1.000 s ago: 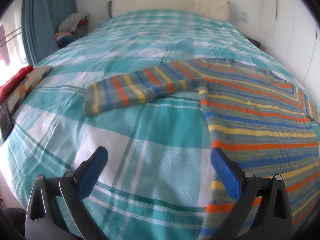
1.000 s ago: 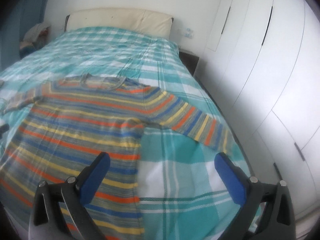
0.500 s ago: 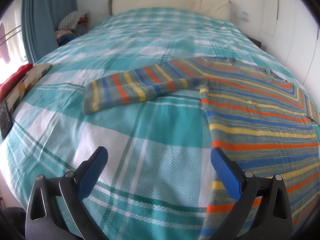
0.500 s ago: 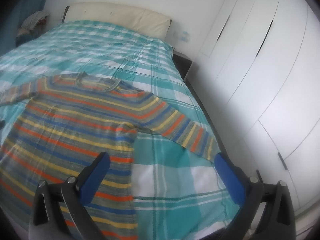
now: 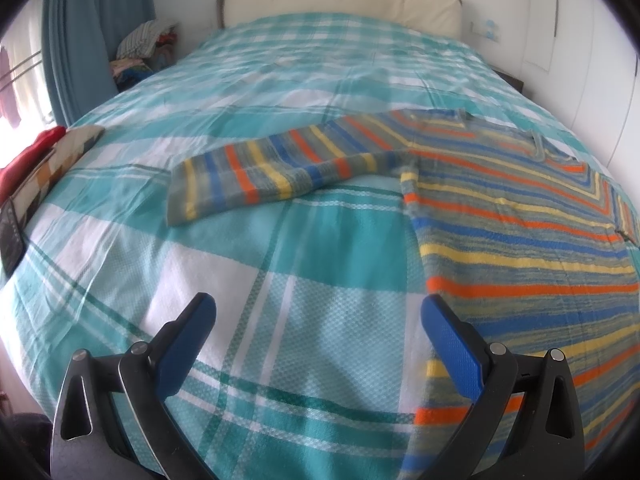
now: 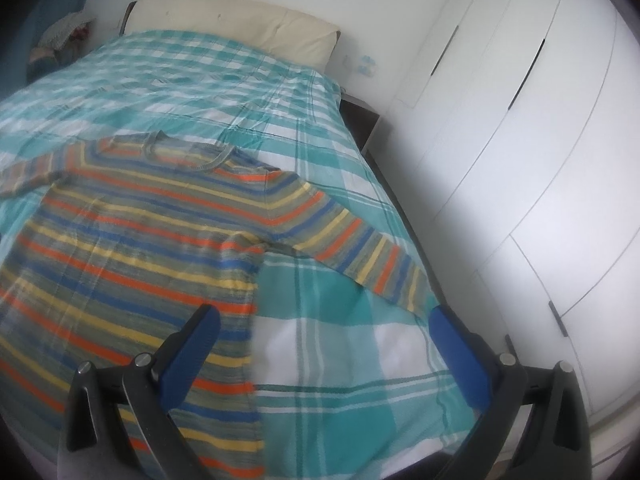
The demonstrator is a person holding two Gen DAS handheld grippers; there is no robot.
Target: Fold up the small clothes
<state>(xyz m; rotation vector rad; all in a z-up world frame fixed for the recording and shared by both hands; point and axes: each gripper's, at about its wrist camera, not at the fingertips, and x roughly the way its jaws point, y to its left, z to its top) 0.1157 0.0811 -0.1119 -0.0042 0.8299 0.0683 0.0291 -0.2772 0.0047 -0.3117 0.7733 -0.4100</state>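
Observation:
A striped sweater (image 5: 520, 216) in orange, yellow, blue and grey lies flat on the teal plaid bedspread (image 5: 248, 272). Its left sleeve (image 5: 272, 168) stretches out to the left. In the right wrist view the sweater body (image 6: 132, 248) fills the left half and its right sleeve (image 6: 360, 252) runs toward the bed's right edge. My left gripper (image 5: 318, 320) is open and empty above the bedspread, beside the sweater's left side. My right gripper (image 6: 324, 328) is open and empty above the bedspread, below the right sleeve.
A cream headboard (image 5: 340, 4) stands at the far end. A pile of clothes (image 5: 140, 48) and a blue curtain (image 5: 88, 32) are at the back left. White wardrobe doors (image 6: 540, 160) stand close along the bed's right side. A patterned cushion (image 5: 52, 168) lies at the left edge.
The right gripper has moved forward and right, so the right sleeve now lies closer to its fingers. The left gripper has barely moved.

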